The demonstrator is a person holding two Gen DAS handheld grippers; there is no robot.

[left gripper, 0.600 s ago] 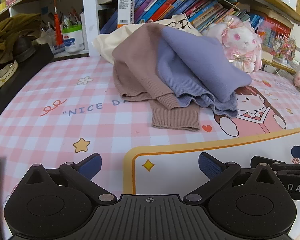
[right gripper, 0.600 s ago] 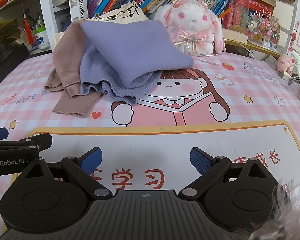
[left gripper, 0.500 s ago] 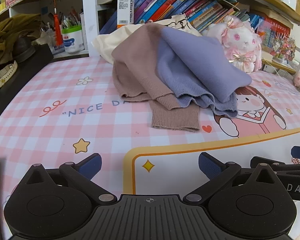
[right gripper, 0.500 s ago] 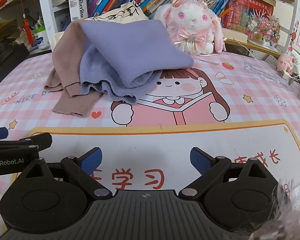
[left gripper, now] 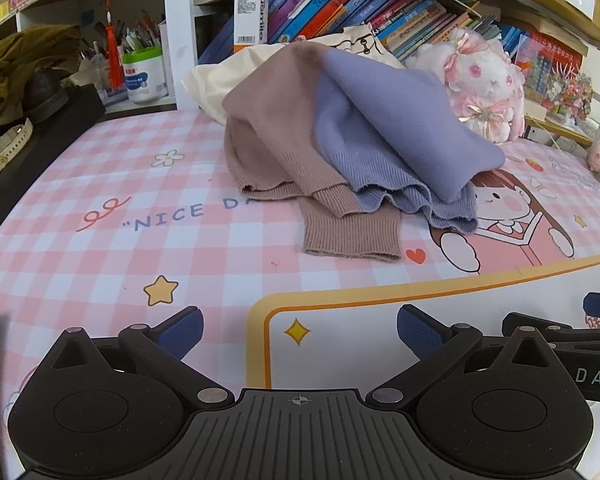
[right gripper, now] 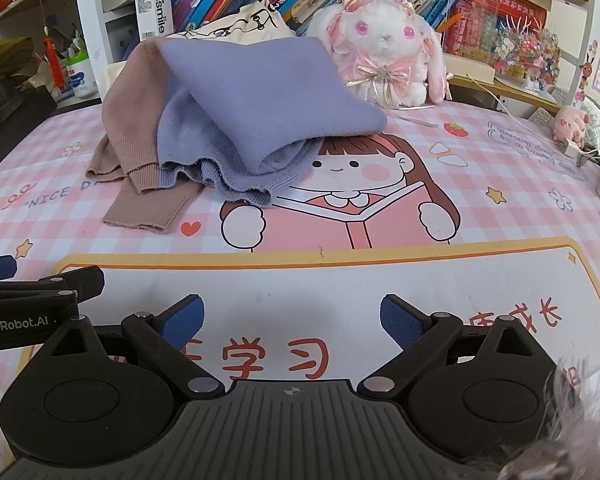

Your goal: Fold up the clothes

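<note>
**Knitted heap waiting, both grippers hanging back**

Ribbed brown knit is lying at the left of the pile: the brown sweater (left gripper: pixel 276 152) is slumping on the pink checked worktop (left gripper: pixel 100 248), one cuffed sleeve trailing toward the camera. Draped against its right side, the lavender sweater (left gripper: pixel 400 140) is showing a smooth, felt-like face on top and a wavy ribbed hem underneath. Behind both, a cream cloth (left gripper: pixel 228 76) is peeking out, and to the right a fluffy plush rabbit (left gripper: pixel 484 84) is sitting by the bookshelf.

Nearer the camera, the left gripper (left gripper: pixel 300 330) is hovering over the glossy mat with its jaws spread wide and nothing between them. The right gripper (right gripper: pixel 292 316) is doing the same just beside it, well short of the clothes.

The two garments are overlapping, so a pinch at the hems is likely picking up both layers at once and dragging the pile. Loose knit is probably stretching and sagging if lifted from one corner, and a long pull may be sweeping the rabbit over.
</note>
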